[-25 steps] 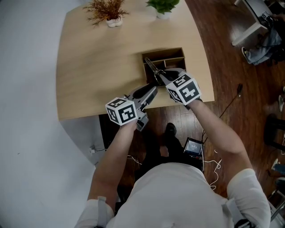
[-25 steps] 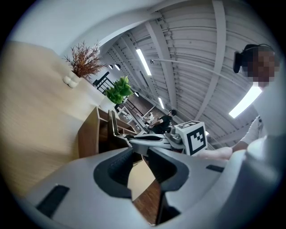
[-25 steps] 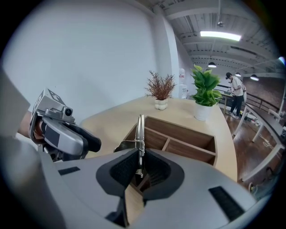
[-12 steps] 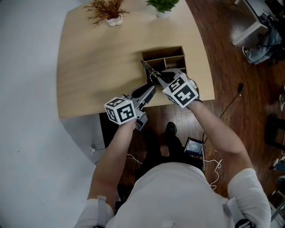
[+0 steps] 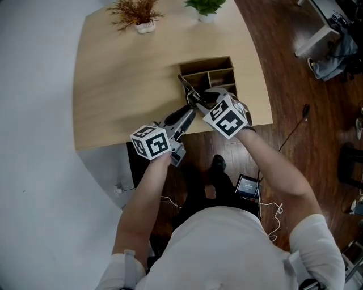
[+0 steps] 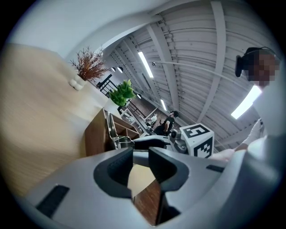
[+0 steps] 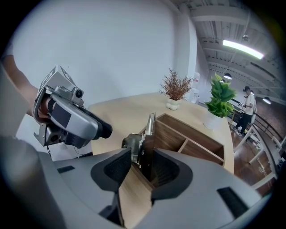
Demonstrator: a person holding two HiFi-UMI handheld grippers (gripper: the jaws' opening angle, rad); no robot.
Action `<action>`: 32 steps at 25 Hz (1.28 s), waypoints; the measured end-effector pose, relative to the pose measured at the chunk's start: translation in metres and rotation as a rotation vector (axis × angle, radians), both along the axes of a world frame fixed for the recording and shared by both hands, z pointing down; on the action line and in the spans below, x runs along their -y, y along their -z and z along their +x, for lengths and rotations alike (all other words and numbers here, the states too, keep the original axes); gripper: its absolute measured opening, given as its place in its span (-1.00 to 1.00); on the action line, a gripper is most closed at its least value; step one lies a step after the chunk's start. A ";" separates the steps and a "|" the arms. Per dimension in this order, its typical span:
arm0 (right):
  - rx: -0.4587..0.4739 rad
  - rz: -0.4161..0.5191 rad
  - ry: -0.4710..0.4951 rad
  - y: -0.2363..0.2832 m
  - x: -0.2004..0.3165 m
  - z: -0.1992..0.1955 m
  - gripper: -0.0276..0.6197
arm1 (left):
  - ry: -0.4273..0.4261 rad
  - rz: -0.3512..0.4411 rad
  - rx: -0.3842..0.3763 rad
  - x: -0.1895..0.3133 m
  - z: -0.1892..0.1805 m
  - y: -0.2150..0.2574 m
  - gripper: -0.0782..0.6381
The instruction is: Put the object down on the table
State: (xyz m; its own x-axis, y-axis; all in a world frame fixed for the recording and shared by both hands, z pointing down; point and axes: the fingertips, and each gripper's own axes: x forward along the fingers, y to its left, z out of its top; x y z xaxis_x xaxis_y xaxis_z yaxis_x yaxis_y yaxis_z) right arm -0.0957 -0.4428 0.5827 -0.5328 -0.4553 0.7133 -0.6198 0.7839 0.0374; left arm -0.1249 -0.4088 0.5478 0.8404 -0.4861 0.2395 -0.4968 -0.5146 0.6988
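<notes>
A slim metal tool [image 7: 145,143] with a dark handle stands tilted at the left wall of the wooden box [image 7: 187,138], its tip pointing up. It sits between the jaws of my right gripper [image 7: 142,166]. Those jaws have just been opening, and a gap shows beside the tool. In the head view the tool [image 5: 186,85] sticks out up-left from the right gripper [image 5: 198,101] at the box's near left corner. My left gripper [image 5: 190,110] hovers close beside it over the table edge, open and empty. From the left gripper [image 6: 141,163] I see the tool [image 6: 111,127] ahead.
The light wooden table [image 5: 125,85] carries the divided box [image 5: 218,63] near its right front corner. A dried plant [image 5: 136,14] and a green plant [image 5: 207,8] stand at the far edge. Dark wood floor and cables lie below me.
The right gripper has shifted a little to the left with a roll of the wrist, and the tool's tip moved left with it. The left gripper has stayed in place.
</notes>
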 end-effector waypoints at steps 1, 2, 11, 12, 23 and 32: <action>-0.003 0.006 0.000 0.001 0.000 0.001 -0.52 | 0.004 0.004 0.002 0.000 -0.001 0.001 -0.55; -0.008 0.014 -0.002 0.002 0.000 0.002 -0.52 | 0.007 0.008 0.003 -0.001 -0.002 0.002 -0.55; -0.011 0.045 -0.066 0.018 -0.005 0.022 -0.51 | 0.021 0.067 -0.015 -0.008 -0.007 0.025 -0.55; -0.010 0.045 -0.074 0.020 -0.006 0.025 -0.51 | 0.020 0.073 -0.015 -0.009 -0.007 0.028 -0.55; 0.034 0.001 -0.148 0.037 -0.025 0.042 -0.52 | 0.001 0.131 -0.011 -0.027 -0.002 0.054 -0.55; 0.093 0.061 -0.233 0.077 -0.041 0.059 -0.90 | -0.019 0.193 0.004 -0.049 0.001 0.075 -0.75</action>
State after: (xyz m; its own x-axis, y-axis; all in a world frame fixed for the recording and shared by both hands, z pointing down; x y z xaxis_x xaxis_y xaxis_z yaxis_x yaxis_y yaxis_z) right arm -0.0365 -0.4015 0.5058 -0.4706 -0.6139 0.6338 -0.7862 0.6177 0.0146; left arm -0.1239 -0.3595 0.4730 0.8492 -0.5075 0.1463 -0.4881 -0.6482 0.5845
